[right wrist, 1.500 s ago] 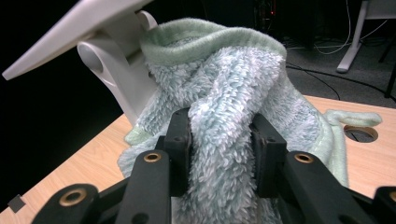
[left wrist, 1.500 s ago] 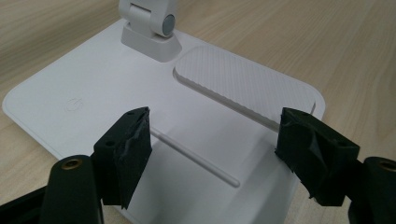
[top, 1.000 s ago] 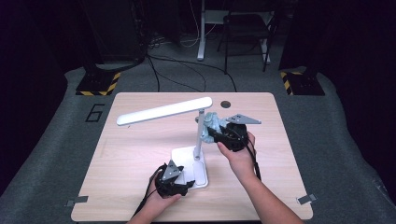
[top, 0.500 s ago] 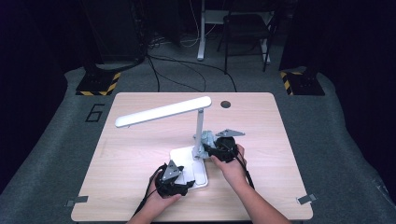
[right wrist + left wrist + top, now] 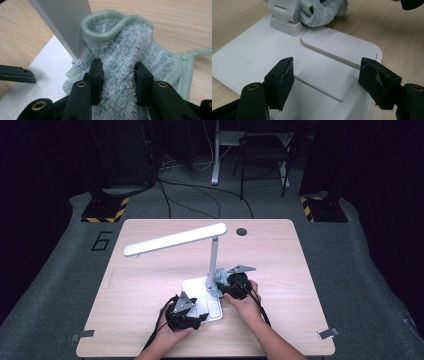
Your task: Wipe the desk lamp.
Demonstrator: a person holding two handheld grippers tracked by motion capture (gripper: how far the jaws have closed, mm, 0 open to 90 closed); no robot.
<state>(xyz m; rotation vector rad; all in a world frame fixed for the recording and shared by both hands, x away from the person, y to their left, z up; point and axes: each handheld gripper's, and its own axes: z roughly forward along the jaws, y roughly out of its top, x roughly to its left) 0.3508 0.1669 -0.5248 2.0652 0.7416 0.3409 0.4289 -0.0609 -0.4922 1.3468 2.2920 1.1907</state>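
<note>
At the lamp base (image 5: 200, 292), right gripper (image 5: 117, 75) clamped on fluffy cloth (image 5: 125, 65); left gripper (image 5: 325, 80) open, seemingly empty.

Both forearms come in from the bottom edge, angled toward each other. The left hand (image 5: 172, 332) is wrapped around the left gripper (image 5: 196, 319), held low and pointing up and to the right. Its jaws have just been closing a bit but stand wide apart, with nothing pinched between the pads. The right hand (image 5: 245, 302) sits further forward, gripping the right gripper (image 5: 216, 287) from behind, with its grey plate sticking up on top. That one points left, jaws squeezed in tight on something soft bulging up between them.
</note>
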